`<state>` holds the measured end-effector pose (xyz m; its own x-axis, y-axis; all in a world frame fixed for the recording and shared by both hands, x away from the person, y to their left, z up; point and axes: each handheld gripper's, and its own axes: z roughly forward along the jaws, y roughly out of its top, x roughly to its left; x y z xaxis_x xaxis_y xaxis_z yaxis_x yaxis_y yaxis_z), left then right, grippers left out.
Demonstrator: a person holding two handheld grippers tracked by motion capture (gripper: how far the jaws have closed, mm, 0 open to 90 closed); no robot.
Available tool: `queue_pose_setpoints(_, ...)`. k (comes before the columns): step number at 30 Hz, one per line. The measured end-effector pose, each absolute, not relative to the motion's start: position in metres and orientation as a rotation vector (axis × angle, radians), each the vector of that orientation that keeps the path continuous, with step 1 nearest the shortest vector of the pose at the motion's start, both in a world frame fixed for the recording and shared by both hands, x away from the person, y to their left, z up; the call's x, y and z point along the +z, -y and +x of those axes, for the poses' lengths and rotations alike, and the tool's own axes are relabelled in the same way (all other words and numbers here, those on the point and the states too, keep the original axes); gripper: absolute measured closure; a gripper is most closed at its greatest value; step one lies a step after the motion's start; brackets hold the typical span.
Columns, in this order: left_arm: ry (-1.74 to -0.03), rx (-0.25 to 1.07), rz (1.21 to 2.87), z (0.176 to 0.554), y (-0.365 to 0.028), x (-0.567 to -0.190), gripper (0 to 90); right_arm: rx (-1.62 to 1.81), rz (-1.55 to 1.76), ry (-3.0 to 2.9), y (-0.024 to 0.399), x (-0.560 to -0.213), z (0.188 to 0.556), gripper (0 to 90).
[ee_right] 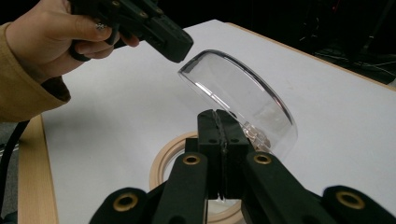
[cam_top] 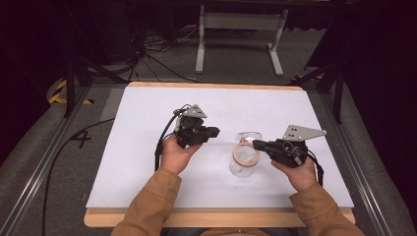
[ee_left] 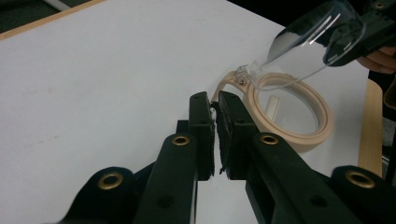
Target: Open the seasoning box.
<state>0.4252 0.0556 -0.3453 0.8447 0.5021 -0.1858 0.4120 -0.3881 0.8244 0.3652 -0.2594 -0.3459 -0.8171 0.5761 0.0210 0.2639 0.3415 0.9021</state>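
Centre-right of the high view, a clear jar (cam_top: 243, 164) with a hinged glass lid (cam_top: 248, 135) and a tan seal ring (cam_top: 246, 152) stands on the white bench (cam_top: 147, 147). The right claw (cam_top: 255, 144) has its jaws closed tight at the lid's hinge side, by the wire clasp, holding the lid tipped up; in the right gripper view the lid (ee_right: 240, 100) rises just behind the shut pads. The left claw (cam_top: 216, 131) sits mid-frame left of the jar, apart from it, gripping nothing: in the left gripper view its jaws stand a crack apart, w/ the ring (ee_left: 299, 116) and lid (ee_left: 313, 44) beyond the tips. To do the lid-opening step well, I'd keep the right grip firm near the hinge, swing the lid slowly along the hinge's own arc, and bring the left claw to steady the jar body so it doesn't tip or slide. Hard to make out: exactly what the right pads pinch (wire or glass edge), the clear jar's wall vs. the white bench, and the small pale bit inside the ring
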Motion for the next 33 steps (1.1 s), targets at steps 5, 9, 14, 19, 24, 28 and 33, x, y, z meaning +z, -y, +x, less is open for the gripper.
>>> queue_pose_setpoints(5,-0.7,0.127,2.024,0.421,-0.067,-0.346,83.7,1.476,0.755,-2.301,0.26,-0.345,0.374,89.6)
queue_pose_setpoints(9,-0.716,0.137,2.016,0.417,-0.076,-0.347,83.4,1.483,0.763,-2.296,0.261,-0.346,0.381,89.6)
queue_pose_setpoints(14,-0.736,0.137,2.021,0.414,-0.083,-0.347,83.0,1.484,0.774,-2.294,0.262,-0.348,0.389,89.6)
queue_pose_setpoints(19,-0.752,0.141,2.012,0.411,-0.086,-0.347,82.8,1.475,0.81,-2.281,0.267,-0.351,0.397,89.6)
queue_pose_setpoints(24,-0.744,0.153,2.013,0.411,-0.09,-0.347,82.7,1.477,0.825,-2.273,0.27,-0.351,0.4,89.6)
queue_pose_setpoints(28,-0.747,0.146,2.014,0.411,-0.09,-0.347,82.4,1.477,0.814,-2.279,0.269,-0.35,0.399,89.5)
queue_pose_setpoints(33,-0.741,0.153,2.011,0.412,-0.092,-0.346,81.7,1.487,0.779,-2.289,0.271,-0.346,0.396,89.4)
